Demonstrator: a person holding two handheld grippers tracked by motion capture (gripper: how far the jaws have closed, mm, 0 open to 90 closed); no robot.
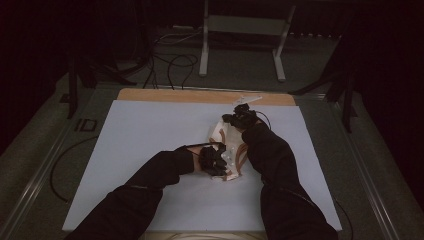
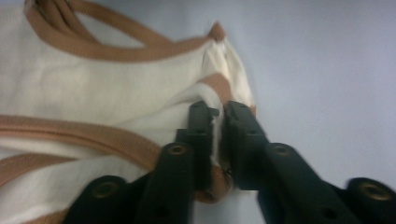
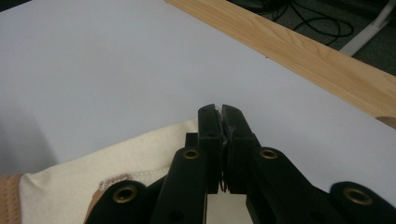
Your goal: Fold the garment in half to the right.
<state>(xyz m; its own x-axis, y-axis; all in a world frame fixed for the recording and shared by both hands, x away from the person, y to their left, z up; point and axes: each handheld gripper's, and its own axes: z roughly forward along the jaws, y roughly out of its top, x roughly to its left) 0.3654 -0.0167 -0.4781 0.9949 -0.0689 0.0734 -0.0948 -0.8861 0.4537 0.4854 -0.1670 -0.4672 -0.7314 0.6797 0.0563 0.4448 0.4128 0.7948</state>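
On the white mat [image 1: 150, 145], both grippers pinch the cream bag [image 1: 227, 137], nothing blocking.

Black sleeves [image 1: 150, 180]; matte black hand-held gripper [image 2: 218, 114] with brass-rimmed screw holes.

White sheet [image 1: 150, 150] covers table top; bare wood strip [image 1: 175, 95] along far edge. Beyond: grey floor, black cables [image 1: 172, 62], metal stand frame [image 1: 242, 25].

Tabletop [image 1: 150, 150]: pale grey sheet, bare wooden strip along its far edge.
On it: cream cloth bag [image 1: 229, 137], tan straps.
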